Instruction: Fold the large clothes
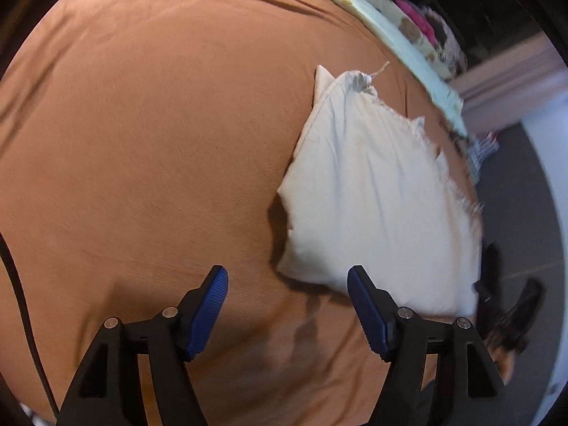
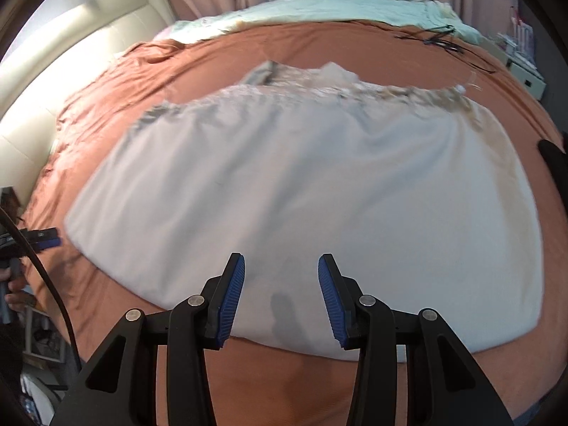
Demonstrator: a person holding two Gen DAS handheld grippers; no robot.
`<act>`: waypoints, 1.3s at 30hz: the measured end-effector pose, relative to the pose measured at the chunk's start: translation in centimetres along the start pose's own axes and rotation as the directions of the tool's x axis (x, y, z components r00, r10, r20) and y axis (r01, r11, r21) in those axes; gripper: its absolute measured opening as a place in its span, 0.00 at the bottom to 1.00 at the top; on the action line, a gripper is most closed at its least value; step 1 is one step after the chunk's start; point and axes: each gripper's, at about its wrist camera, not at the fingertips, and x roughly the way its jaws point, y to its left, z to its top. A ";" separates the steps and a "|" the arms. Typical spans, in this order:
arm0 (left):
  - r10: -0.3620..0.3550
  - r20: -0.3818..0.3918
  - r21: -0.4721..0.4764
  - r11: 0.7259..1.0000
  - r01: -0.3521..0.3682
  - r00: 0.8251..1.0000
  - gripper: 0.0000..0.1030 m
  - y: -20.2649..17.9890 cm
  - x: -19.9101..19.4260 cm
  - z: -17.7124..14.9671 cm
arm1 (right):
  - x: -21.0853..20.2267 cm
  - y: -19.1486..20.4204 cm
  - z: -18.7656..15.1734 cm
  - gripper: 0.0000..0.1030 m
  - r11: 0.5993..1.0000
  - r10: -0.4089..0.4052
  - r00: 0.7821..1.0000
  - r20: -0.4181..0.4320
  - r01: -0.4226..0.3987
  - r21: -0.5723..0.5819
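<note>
White garment point(image 2: 301, 195) lies folded flat on rust-brown bedsheet point(image 2: 372, 49), frayed edge on far side. Right gripper point(image 2: 281, 298) hovers over garment's near edge, jaws spread, nothing btwn them. Left gripper point(image 1: 287, 312) over bare sheet just beside garment's corner, jaws wide apart, empty. Pale green blanket point(image 2: 337, 9) at far end of bed.
</note>
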 end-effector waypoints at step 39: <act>-0.051 0.038 -0.251 0.966 0.059 0.998 0.38 0.1 3.7 1.6 | 18.3 -0.6 12.5 0.03 0.971 -0.232 0.961 -0.148 0.238 0.023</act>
